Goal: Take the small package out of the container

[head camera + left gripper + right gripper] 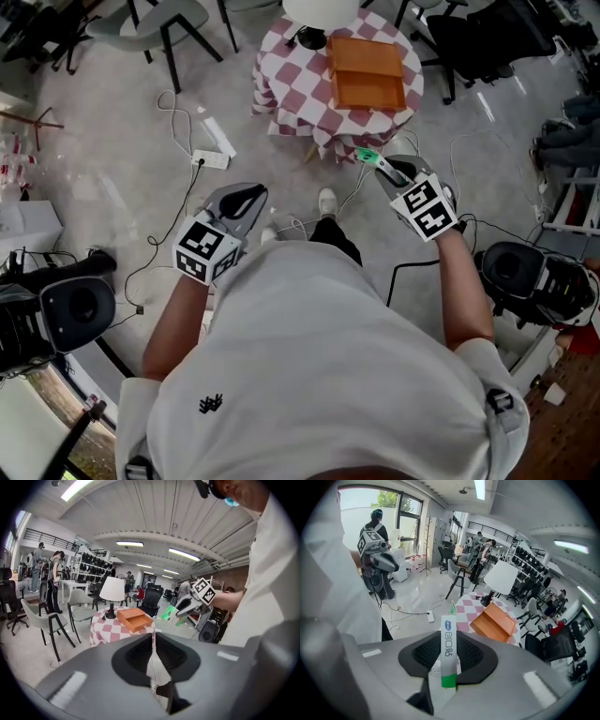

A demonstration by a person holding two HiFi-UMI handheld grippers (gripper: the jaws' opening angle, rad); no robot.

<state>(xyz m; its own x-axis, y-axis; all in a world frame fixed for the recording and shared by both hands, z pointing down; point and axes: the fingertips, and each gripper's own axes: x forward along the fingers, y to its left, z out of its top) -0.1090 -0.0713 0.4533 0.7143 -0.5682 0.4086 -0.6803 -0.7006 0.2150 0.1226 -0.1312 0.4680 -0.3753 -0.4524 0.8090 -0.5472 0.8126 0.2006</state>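
Note:
The small package (367, 157), a slim white and green sachet, is pinched upright in my right gripper (382, 167), held in the air short of the table. In the right gripper view the small package (448, 653) stands between the two black pads. The orange container (366, 70), an open wooden box, lies on the round table with a red and white checked cloth (291, 89). My left gripper (246, 200) hangs lower left, apart from everything, its jaws together with nothing between them. The left gripper view shows the right gripper (183, 607) with the package (168, 612) and the container (134, 618).
A white-shaded lamp (319, 14) stands on the table behind the container. A power strip (212, 160) and loose cables lie on the floor. Chairs (169, 23) ring the table. Black wheeled equipment (80, 305) sits on both sides of the person. People stand far back (51, 581).

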